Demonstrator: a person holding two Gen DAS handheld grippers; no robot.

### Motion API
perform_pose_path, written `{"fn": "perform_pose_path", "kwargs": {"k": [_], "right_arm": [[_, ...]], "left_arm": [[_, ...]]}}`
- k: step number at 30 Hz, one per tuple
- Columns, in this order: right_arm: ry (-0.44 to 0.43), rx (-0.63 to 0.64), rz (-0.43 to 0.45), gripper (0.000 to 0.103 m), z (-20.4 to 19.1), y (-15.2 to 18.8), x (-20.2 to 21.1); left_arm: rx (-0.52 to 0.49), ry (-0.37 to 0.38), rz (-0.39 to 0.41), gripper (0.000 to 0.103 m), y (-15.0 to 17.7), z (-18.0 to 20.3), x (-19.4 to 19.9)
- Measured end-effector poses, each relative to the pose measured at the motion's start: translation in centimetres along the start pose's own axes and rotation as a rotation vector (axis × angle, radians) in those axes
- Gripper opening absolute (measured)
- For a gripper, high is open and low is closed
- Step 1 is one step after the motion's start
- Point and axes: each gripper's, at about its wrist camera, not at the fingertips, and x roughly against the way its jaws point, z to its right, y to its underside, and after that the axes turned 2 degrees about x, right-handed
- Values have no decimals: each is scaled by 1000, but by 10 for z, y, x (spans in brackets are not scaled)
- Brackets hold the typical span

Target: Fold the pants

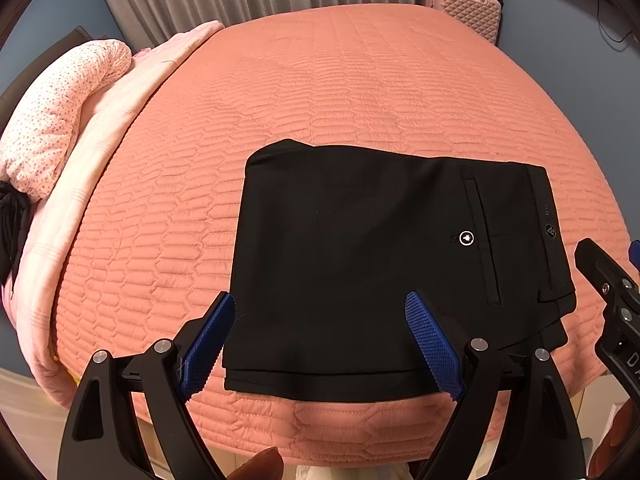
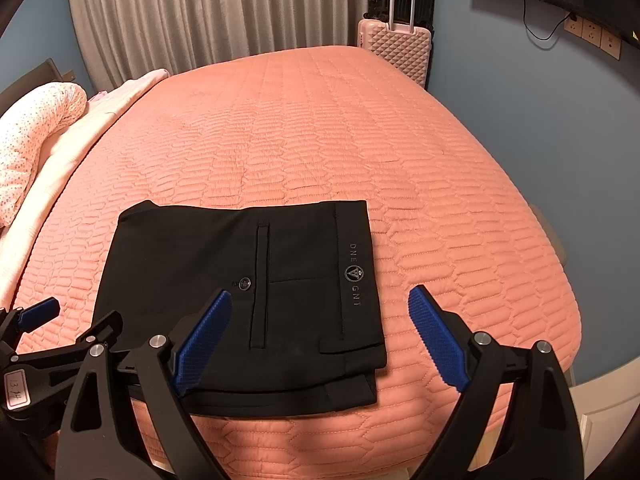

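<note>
a: here we are, and the black pants (image 1: pixel 384 264) lie as a compact stacked rectangle near the front edge of the salmon quilted bed (image 1: pixel 320 92), waistband to the right, back pocket and button facing up.

b: and look at the tools. the left gripper (image 1: pixel 320 344) hangs over the near edge of the bundle with its blue pads spread wide, nothing between them. the right gripper (image 2: pixel 320 340) is the same story, fingers apart, hovering above the waistband corner, empty.

a: so i'd call this the closing stage. the folds look made, layers stacked at the near hem.

b: agreed, though those lower layers peek out unevenly at the near right corner. if anything's left, it's a light squaring-up there, or simply backing both tools away without snagging the cloth.
</note>
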Motion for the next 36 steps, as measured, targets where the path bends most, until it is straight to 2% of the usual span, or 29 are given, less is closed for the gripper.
{"fn": "perform_pose_path", "kwargs": {"k": [14,21,31,36], "right_arm": [[-1,4,12,88,-2,0,4],[1,6,15,88,-1,0,6],[3,6,18,88,-2,-1,7],[10,3,18,88,1,-2,7]], "left_arm": [[2,15,21,85,-1,-1,8],[39,61,11,86,-3,-6,9],[16,18,66,86,0,-1,14],[15,-52,39,86,-2,-2,9]]}}
